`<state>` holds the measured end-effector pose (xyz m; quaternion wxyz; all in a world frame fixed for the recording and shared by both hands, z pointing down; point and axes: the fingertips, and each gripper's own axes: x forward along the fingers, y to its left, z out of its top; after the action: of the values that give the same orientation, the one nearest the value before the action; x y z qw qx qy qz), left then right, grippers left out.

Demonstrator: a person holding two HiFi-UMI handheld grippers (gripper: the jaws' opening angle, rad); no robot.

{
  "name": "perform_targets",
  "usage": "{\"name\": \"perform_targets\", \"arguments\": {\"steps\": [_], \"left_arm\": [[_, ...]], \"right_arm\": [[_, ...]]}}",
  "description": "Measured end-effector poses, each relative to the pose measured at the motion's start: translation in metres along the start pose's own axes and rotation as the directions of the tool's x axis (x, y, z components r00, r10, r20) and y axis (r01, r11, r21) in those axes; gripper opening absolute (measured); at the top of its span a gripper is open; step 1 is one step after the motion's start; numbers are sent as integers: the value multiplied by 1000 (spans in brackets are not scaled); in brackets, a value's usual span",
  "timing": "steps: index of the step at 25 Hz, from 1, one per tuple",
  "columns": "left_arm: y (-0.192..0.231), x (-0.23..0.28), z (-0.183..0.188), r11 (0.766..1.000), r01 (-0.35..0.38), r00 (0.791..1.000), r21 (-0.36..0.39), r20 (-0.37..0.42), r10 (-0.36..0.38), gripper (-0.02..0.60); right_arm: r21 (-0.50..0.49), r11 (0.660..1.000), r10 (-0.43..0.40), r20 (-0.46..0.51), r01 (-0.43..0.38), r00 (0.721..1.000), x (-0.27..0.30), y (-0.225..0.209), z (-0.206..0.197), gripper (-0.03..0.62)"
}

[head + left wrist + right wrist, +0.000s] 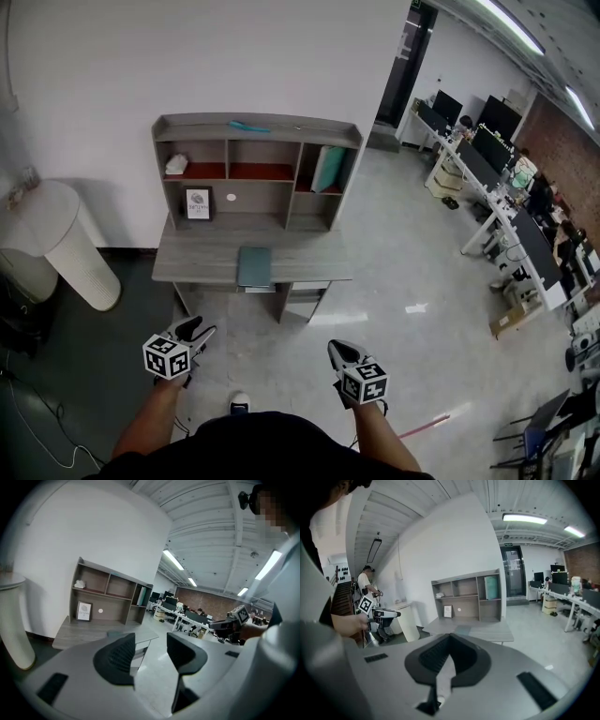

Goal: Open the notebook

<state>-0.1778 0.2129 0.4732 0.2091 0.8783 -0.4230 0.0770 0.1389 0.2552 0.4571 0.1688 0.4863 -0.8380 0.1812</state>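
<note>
**Office floor (394, 272) to cross first**

We carry the left gripper (200, 328) with fingers apart, the right gripper (337, 347) with fingers pressed together, both empty, since the notebook (255, 265) lies closed on the tabletop (197, 262) well ahead.

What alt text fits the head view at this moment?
A person stands back from a grey desk against a white wall, where a teal notebook lies closed at the front edge. Both tools are held low, well short of it: left tool open, right tool shut.
</note>
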Motion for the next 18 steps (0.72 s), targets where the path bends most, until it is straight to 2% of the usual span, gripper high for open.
{"name": "perform_targets", "arguments": {"steps": [18], "left_arm": [[54,65,24,999,38,999,0,-32,-38,218]], "right_arm": [[24,998,-55,-17,56,998,51,-26,23,0]]}}
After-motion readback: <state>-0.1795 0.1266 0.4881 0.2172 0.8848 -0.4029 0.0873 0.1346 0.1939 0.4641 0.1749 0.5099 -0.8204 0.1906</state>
